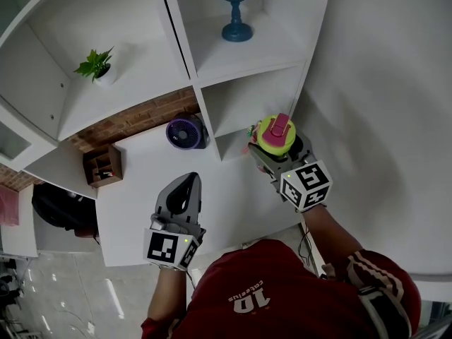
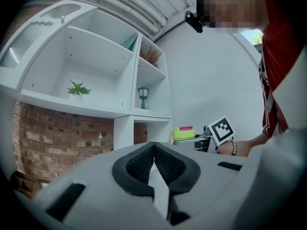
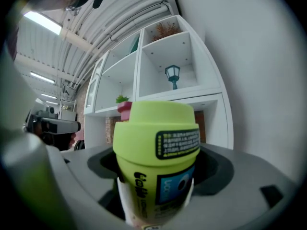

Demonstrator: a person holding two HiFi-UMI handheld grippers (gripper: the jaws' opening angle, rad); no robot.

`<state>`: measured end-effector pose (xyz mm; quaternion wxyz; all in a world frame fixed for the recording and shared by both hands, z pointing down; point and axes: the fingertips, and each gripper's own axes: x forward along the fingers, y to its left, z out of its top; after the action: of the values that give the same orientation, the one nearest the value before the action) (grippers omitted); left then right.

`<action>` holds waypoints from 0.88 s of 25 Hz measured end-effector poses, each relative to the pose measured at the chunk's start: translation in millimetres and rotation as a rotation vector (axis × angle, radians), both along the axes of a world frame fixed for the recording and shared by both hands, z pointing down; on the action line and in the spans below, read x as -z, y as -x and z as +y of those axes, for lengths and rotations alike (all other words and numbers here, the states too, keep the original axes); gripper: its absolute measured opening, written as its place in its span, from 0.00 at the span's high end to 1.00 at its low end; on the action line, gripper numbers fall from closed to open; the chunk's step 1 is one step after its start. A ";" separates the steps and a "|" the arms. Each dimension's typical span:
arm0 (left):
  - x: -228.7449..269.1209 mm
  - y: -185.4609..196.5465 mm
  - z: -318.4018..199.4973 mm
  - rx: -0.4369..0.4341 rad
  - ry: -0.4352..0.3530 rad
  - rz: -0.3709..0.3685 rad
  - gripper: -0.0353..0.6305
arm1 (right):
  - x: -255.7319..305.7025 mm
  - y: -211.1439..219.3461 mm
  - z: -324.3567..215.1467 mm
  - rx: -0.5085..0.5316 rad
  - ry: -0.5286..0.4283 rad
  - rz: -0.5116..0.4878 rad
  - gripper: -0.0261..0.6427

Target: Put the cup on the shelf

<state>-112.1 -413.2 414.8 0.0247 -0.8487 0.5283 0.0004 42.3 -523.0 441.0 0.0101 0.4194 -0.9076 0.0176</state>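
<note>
A lime-green cup [image 1: 275,135] with a pink flip lid stands upright in my right gripper [image 1: 272,147], which is shut on it, held in front of the low right cubby of the white shelf [image 1: 240,62]. Filling the right gripper view, the cup [image 3: 156,157] sits between the jaws, its printed label facing the camera. My left gripper [image 1: 185,189] hovers over the white desk [image 1: 141,189], shut and holding nothing. Its pads [image 2: 144,164] meet at the tips in the left gripper view, where the cup [image 2: 184,132] shows far off.
A blue lantern [image 1: 234,9] stands in the upper right cubby, and a small potted plant [image 1: 97,66] sits in the wide left one. A purple fan [image 1: 185,132] and a brown wooden organiser [image 1: 103,166] stand on the desk by the brick wall. A white wall [image 1: 381,104] is to the right.
</note>
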 end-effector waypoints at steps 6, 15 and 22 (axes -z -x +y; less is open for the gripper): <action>1.6 -11.2 -15.7 -0.009 0.050 0.001 0.95 | 6.5 6.9 -28.3 0.018 -0.024 -0.010 0.34; 9.9 -18.4 -41.7 0.000 0.027 -0.041 0.95 | 19.7 13.7 -67.9 0.039 -0.064 -0.023 0.34; 8.2 -22.8 -55.7 0.010 0.029 -0.067 0.95 | 24.0 22.9 -91.4 0.068 -0.086 -0.031 0.34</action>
<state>-89.3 -468.9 406.7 0.0301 -0.8457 0.5315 -0.0361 19.4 -614.4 417.0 -0.0213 0.3880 -0.9213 -0.0153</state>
